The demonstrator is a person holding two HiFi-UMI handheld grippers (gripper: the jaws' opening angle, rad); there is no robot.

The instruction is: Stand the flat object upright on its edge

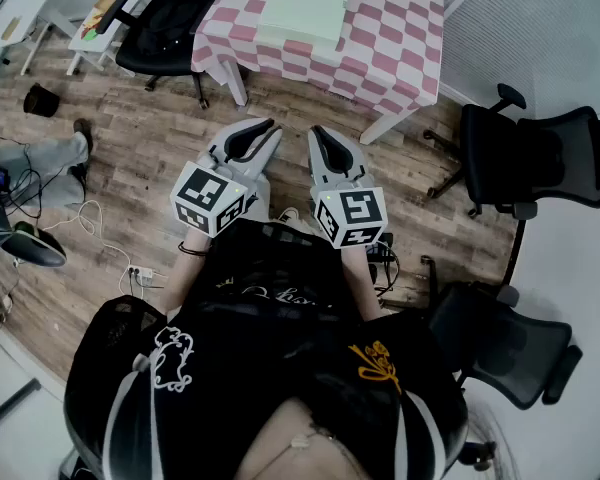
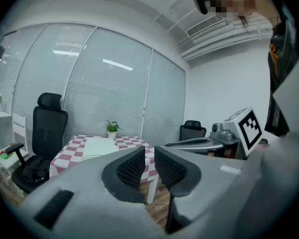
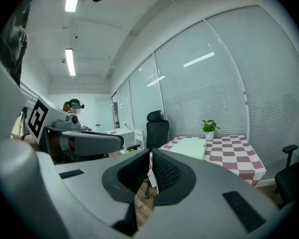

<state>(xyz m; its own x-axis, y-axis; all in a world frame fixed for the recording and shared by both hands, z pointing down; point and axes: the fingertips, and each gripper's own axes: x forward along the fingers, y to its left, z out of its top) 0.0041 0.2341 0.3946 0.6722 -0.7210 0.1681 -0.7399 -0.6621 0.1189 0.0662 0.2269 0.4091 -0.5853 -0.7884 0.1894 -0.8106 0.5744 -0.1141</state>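
1. Black-shirted, the person's torso (image 1: pixel 280 348) fills the bottom of the head view. The person stands on the wood floor (image 1: pixel 130 158), well apart from the work.
2. Ahead stands the table (image 1: pixel 405 63) under a pink-and-white checked cloth, with open floor between it and the person.
3. On that cloth the pale green board (image 1: pixel 302 6) lies flat, near the table's middle. Its far edge runs out of the head view, so its long axis cannot be told.
4. Just in front of the torso, the left gripper (image 1: pixel 267 130) and the right gripper (image 1: pixel 320 134) are held side by side, both pointing toward the table. Each has its jaws closed together and grips nothing.
5. The board seems to lie straight ahead, between the lines of the two pairs of jaws. It shows a little left of the jaws in the left gripper view and a little right of them in the right gripper view. Neither gripper looks clearly nearer. Both would likely have to open and travel forward before reaching an edge.
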